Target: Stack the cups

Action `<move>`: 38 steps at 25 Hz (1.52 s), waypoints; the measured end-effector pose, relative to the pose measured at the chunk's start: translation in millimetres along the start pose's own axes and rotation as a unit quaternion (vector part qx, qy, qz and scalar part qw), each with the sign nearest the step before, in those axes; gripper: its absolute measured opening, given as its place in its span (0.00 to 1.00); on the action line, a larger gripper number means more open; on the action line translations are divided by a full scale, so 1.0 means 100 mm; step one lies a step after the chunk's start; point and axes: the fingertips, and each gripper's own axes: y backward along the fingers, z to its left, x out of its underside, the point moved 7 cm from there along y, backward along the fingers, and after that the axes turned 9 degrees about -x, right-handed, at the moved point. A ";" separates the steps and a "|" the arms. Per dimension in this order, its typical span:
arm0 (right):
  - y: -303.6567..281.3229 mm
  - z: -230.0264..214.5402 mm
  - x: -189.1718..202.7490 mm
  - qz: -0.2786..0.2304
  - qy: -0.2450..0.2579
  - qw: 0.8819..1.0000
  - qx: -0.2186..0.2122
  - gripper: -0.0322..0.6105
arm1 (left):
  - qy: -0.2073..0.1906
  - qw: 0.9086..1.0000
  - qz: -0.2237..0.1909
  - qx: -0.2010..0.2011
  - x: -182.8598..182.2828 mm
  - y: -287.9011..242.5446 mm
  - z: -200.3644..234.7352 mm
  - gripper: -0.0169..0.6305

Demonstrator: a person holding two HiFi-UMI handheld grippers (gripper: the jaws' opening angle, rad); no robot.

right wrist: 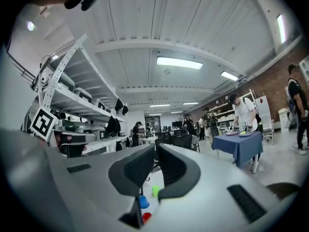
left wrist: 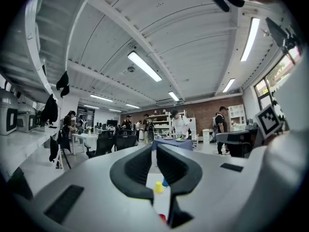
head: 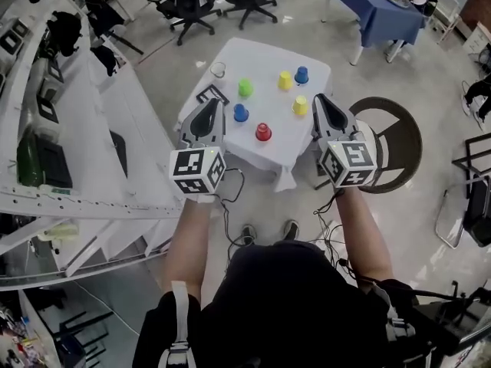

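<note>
**Both grippers shut and empty; six cups stand apart, none stacked**

Nearest the person, the left gripper [head: 212,106] and the right gripper [head: 318,102] are held level, flanking the near side of the small square bench [head: 284,156]. Each has its jaws pressed together with nothing between them. Between them, on the white cloth [head: 253,60], the small red plastic cup [head: 263,133] sits closest. Next come the near blue cup [head: 240,113] to the left and the near yellow cup [head: 300,106] to the right. Farther back stand the green cup [head: 245,88], the far yellow cup [head: 285,80] and the far blue cup [head: 301,75], the last two just beside each other. No cup rests on another, so stacking looks not yet begun.

Risks, as I judge them:
- A gripper brought down closed would knock a cup over rather than take it.
- The cups look light, so an off-centre pinch could flip one or skid it across the loose cloth.
- In reaching for the far pair, a jaw could nudge the neighbour off the far edge
</note>
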 end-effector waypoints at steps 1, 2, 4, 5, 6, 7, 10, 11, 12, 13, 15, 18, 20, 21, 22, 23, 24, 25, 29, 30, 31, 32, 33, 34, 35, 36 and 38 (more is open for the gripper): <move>0.00 -0.04 -0.01 0.002 0.013 1.000 -0.001 0.08 | 0.007 1.000 0.000 -0.012 0.01 0.01 0.02 0.07; 0.00 -0.08 -0.02 0.005 0.025 1.000 -0.004 0.12 | 0.014 1.000 -0.001 -0.025 0.02 0.01 0.05 0.07; -0.03 -0.16 -0.05 0.011 0.042 0.999 -0.016 0.20 | 0.025 0.999 -0.002 -0.046 0.01 0.02 0.10 0.12; -0.04 -0.19 -0.06 0.013 0.046 0.999 -0.023 0.22 | 0.026 0.998 0.000 -0.052 0.00 0.03 0.11 0.24; -0.05 -0.23 -0.07 0.015 0.048 0.998 -0.030 0.24 | 0.025 0.998 0.002 -0.055 -0.02 0.03 0.10 0.31; -0.05 -0.25 -0.08 0.016 0.048 0.998 -0.033 0.25 | 0.022 0.998 0.004 -0.055 -0.03 0.03 0.08 0.34; -0.08 -0.28 -0.08 0.016 0.043 0.998 -0.038 0.25 | 0.017 0.998 0.006 -0.053 -0.02 0.04 0.08 0.35; -0.12 -0.27 -0.07 0.016 0.043 0.998 -0.042 0.25 | 0.019 0.998 0.007 -0.054 0.00 0.03 0.10 0.35; -0.16 -0.27 -0.05 0.017 0.043 0.998 -0.044 0.25 | 0.022 0.998 0.008 -0.055 0.03 0.01 0.14 0.35; -0.21 -0.27 -0.03 0.019 0.043 0.998 -0.046 0.25 | 0.025 0.998 0.010 -0.057 0.06 -0.02 0.17 0.35; -0.32 -0.28 0.01 0.023 0.041 0.998 -0.045 0.25 | 0.026 0.998 0.017 -0.057 0.13 -0.11 0.24 0.35; -0.46 -0.35 0.07 0.035 0.035 0.998 -0.038 0.25 | 0.023 0.998 0.030 -0.050 0.25 -0.31 0.31 0.35; -0.57 -0.42 0.10 0.039 0.030 0.998 -0.025 0.25 | 0.030 0.998 0.034 -0.040 0.33 -0.50 0.40 0.35; -0.64 -0.45 0.12 0.039 0.029 0.999 -0.019 0.25 | 0.034 0.998 0.035 -0.036 0.37 -0.60 0.48 0.35; -0.73 -0.47 0.13 0.038 0.029 0.999 -0.014 0.25 | 0.037 0.998 0.036 -0.032 0.40 -0.71 0.57 0.35; -0.83 -0.49 0.14 0.039 0.031 0.999 -0.010 0.25 | 0.039 0.998 0.038 -0.028 0.42 -0.83 0.66 0.35; -0.92 -0.50 0.14 0.042 0.034 0.999 -0.007 0.25 | 0.041 0.998 0.041 -0.023 0.45 -0.95 0.74 0.35; -1.01 -0.52 0.15 0.047 0.037 0.998 -0.003 0.25 | 0.043 0.998 0.044 -0.017 0.47 -1.08 0.80 0.35; -1.36 -0.59 0.29 0.072 0.040 0.997 0.012 0.25 | 0.054 0.996 0.069 0.009 0.67 -1.57 1.05 0.35; -1.46 -0.58 0.35 0.079 0.041 0.996 0.013 0.25 | 0.056 0.995 0.076 0.014 0.73 -1.67 1.12 0.35; -1.56 -0.56 0.41 0.088 0.044 0.995 0.012 0.25 | 0.056 0.995 0.082 0.017 0.79 -1.78 1.19 0.35; -1.66 -0.54 0.47 0.097 0.049 0.994 0.010 0.25 | 0.054 0.994 0.087 0.022 0.85 -1.87 1.25 0.35; -1.75 -0.51 0.54 0.105 0.055 0.993 0.009 0.25 | 0.052 0.994 0.093 0.026 0.90 -1.96 1.30 0.35; -1.82 -0.49 0.61 0.114 0.057 0.992 0.007 0.25 | 0.049 0.993 0.098 0.031 0.96 -2.05 1.35 0.35; -1.89 -0.46 0.68 0.121 0.053 0.991 0.004 0.25 | 0.047 0.993 0.105 0.037 1.02 -2.12 1.38 0.35; -1.94 -0.44 0.77 0.128 0.043 0.991 0.000 0.25 | 0.046 0.992 0.113 0.043 1.08 -2.19 1.41 0.35; -2.04 -0.41 0.96 0.143 0.007 0.990 -0.014 0.26 | 0.049 0.989 0.132 0.053 1.21 -2.32 1.44 0.35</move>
